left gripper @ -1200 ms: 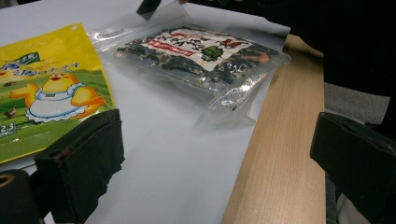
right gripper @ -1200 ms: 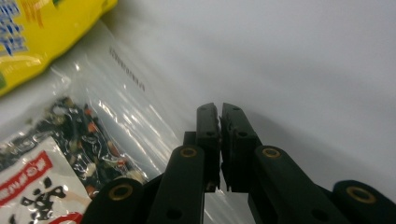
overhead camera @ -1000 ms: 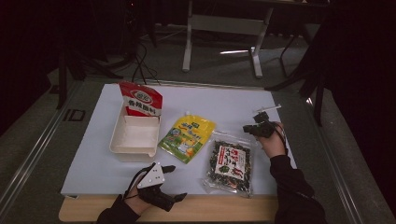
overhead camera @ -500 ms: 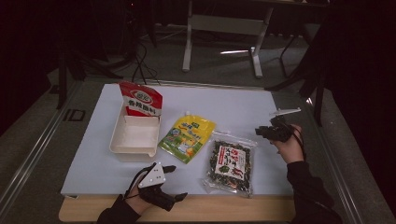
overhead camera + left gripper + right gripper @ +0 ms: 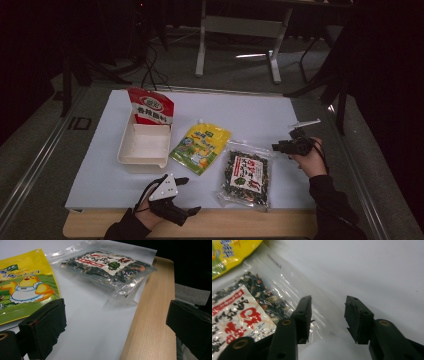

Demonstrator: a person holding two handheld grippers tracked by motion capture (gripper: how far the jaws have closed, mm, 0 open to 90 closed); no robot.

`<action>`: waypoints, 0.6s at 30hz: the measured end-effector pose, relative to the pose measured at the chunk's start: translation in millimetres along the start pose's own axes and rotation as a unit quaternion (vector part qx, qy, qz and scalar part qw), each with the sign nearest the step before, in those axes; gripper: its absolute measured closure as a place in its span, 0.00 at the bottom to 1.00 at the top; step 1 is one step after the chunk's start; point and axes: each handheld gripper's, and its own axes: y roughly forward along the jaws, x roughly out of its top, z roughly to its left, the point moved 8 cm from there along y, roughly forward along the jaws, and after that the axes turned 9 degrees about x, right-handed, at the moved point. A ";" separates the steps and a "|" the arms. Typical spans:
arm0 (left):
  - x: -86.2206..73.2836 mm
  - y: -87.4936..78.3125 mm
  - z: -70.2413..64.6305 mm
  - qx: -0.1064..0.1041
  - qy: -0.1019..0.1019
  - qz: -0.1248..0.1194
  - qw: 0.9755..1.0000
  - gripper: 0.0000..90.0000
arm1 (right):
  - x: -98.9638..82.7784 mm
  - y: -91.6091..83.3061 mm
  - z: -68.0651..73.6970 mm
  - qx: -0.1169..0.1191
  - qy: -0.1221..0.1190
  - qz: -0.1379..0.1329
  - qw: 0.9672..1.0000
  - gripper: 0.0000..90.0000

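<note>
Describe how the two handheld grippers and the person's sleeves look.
Both grippers are black with two blocky jaws. The left gripper carries a pale grey three-cornered plate on top. The right gripper shows brass-coloured pivot rings on its arms. The person wears dark sleeves.

Red bag (image 5: 150,106): it stands up at the far end of the white tray, leaning on it.
White tray (image 5: 125,150): a long box, open on top, on the left part of the worktop.
Yellow bag (image 5: 200,146): it lies flat just beside the tray, with a chick picture on it.
Worktop (image 5: 250,112): a white sheet covers it, and a strip of wood shows at the near edge.
Floor (image 5: 235,65): dark and grey, with metal legs and cables on it.
</note>
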 end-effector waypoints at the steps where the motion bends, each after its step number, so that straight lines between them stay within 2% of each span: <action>1: 0.0 0.0 0.0 0.000 0.000 0.000 1.000 0.04 | -0.9 1.9 -0.8 0.004 0.000 0.002 1.000 0.62; 4: -0.1 0.4 0.0 0.000 0.000 0.000 1.000 0.04 | -5.0 9.2 -4.2 0.011 0.004 0.014 1.000 0.58; 10: -0.9 1.0 0.4 -0.001 -0.001 0.002 1.000 0.04 | -14.2 20.8 -6.8 0.033 0.011 0.041 0.999 0.58; 14: -1.1 1.4 0.4 -0.001 -0.002 0.002 1.000 0.04 | -16.7 23.2 -4.3 0.042 0.004 0.052 0.998 0.63; 18: -1.0 1.2 0.3 -0.001 -0.002 0.003 1.000 0.04 | -15.2 22.5 -1.2 0.036 -0.011 0.064 0.997 0.75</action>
